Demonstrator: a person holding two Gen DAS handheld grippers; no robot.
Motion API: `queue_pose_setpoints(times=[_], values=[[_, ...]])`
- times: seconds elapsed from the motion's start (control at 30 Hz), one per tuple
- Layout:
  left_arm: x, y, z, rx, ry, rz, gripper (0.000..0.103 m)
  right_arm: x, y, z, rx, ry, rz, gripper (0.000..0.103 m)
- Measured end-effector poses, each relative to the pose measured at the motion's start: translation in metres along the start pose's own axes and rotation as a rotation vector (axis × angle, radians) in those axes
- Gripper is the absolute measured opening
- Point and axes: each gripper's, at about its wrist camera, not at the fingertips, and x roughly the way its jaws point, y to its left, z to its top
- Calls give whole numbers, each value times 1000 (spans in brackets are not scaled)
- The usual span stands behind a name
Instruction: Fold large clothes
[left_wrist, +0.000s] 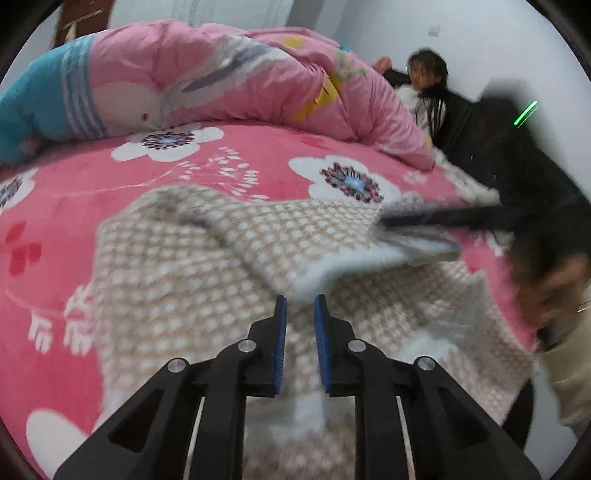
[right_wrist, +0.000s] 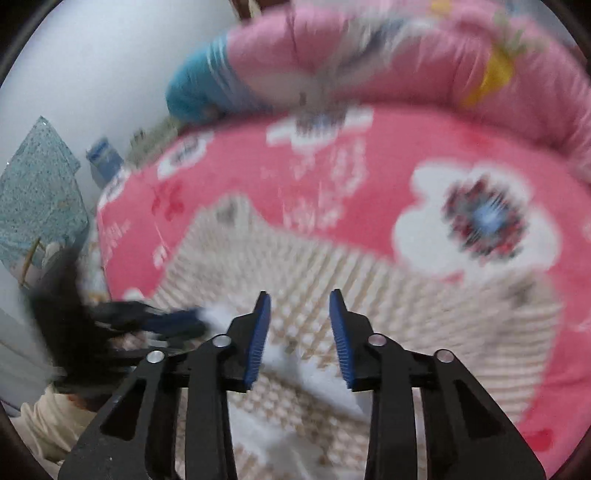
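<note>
From my left wrist camera, the left gripper (left_wrist: 300, 300) has its blue-padded jaws slightly parted, nothing pinched between them, above a beige-and-white checked fleecy garment (left_wrist: 207, 266) lying rumpled on the pink floral bed cover (left_wrist: 258, 162). The right gripper (left_wrist: 391, 226), blurred, reaches in from the right at a turned-up edge showing white lining. A rolled pink quilt (left_wrist: 207, 74) lies behind.

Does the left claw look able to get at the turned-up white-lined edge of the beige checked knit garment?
Probably yes: the left claw is open, and the edge of the beige checked knit garment lies just ahead with nothing between.
</note>
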Motion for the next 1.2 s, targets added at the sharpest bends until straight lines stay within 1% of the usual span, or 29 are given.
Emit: queue_pose_setpoints(times=[0.03,0.07,0.1,0.13,0.2,0.23,0.3,0.33,0.37,0.4,0.47,0.5,0.53,0.57,0.6,0.63,0.7,0.73,0.77,0.83,0.9,0.93,0.97,1.03,1.13,1.2], values=[[-13,7,-1,-26,-22,-14,16,18,-1,-10,-3,47,-16,31],[-22,12,1,-43,-42,-23,16,22,-1,-15,-15,45,-24,31],[-30,16,5,-54,-63,-25,17,20,5,-21,-50,16,-42,31],[-36,18,13,-57,-90,-17,17,19,9,-24,-73,10,-56,31],[-33,17,38,-57,-104,-7,21,17,14,-26,-97,18,-83,31],[-27,16,48,-62,-98,-9,22,17,15,-27,-104,21,-86,31],[-6,12,67,-68,-60,-31,34,15,15,-29,-118,28,-87,31],[14,7,75,-70,-29,-33,36,12,12,-33,-118,33,-84,31],[29,5,77,-67,-2,-27,40,8,8,-36,-115,42,-81,31],[46,3,76,-56,36,-12,41,3,2,-38,-110,46,-77,31],[84,-2,63,-7,161,95,41,-15,-14,-44,-71,55,-85,31],[94,-3,52,27,183,126,41,-30,-24,-47,-30,42,-63,31],[91,-5,46,50,150,129,41,-50,-37,-49,14,7,-27,34],[87,-7,40,70,120,128,42,-60,-45,-49,36,-18,-19,47],[85,-8,37,85,111,128,42,-72,-56,-48,69,-55,-34,54],[83,-7,33,92,105,125,42,-80,-71,-43,108,-83,-59,56],[81,-5,30,84,91,110,42,-76,-92,-35,181,-85,-69,56],[80,-3,29,75,88,103,42,-65,-109,-29,256,-73,-33,56],[80,-1,28,60,83,96,42,-52,-120,-25,303,-55,4,56],[77,2,27,46,71,92,42,-32,-126,-22,337,-23,37,56],[75,3,25,41,56,94,42,-20,-119,-17,285,-24,-15,44],[75,3,23,42,50,92,42,-22,-116,-14,271,-36,-11,27],[74,3,23,44,49,90,42,-25,-114,-11,274,-46,0,17],[75,2,27,55,59,86,42,-34,-113,1,266,-88,-4,11],[79,0,33,64,77,109,42,-37,-109,13,236,-112,-40,10],[84,-2,35,68,89,128,42,-23,-111,15,213,-98,-89,10]])
